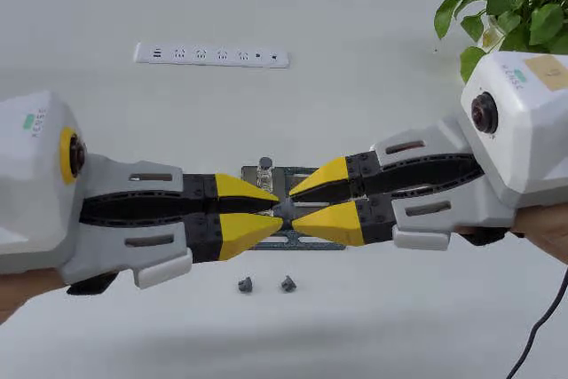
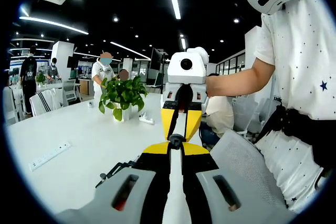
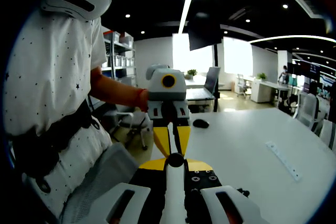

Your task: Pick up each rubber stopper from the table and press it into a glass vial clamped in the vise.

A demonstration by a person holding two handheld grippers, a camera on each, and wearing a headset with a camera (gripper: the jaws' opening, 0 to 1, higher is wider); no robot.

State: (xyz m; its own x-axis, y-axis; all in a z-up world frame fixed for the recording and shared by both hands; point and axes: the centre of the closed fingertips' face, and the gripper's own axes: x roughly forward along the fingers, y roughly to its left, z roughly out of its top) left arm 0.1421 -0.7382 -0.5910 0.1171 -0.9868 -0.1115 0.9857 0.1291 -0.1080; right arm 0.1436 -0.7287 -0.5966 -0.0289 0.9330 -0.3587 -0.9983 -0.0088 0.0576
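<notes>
Both grippers are over the white counter point(image 1: 373, 308), pointing tip to tip above the vise point(image 1: 288, 175).

- Left gripper point(image 1: 279, 209) comes in from the left and right gripper point(image 1: 293, 206) from the right. Their yellow fingers meet at mid-scene.
- Rubber stopper point(image 1: 286, 210): small, dark grey, held off the counter where the four tips converge. Both pairs of fingers are drawn in narrow, with the tips pinched on it from opposite sides. The left gripper view shows the same stopper point(image 2: 176, 141) as a dark knob between the opposing tips.
- Glass vial point(image 1: 265, 173): stands upright at the far left end of the vise, just beyond the left gripper's upper finger. The glass is clear and nothing can be made out inside. The mouth looks darker, but whether it is plugged I cannot tell.
- One loose stopper point(image 1: 246, 285) and a second loose stopper point(image 1: 288, 284) lie near each other on the counter, nearer than the vise, not touching.
- A power strip point(image 1: 211, 54) lies far left, and a potted plant point(image 1: 515, 2) is at the far right.
</notes>
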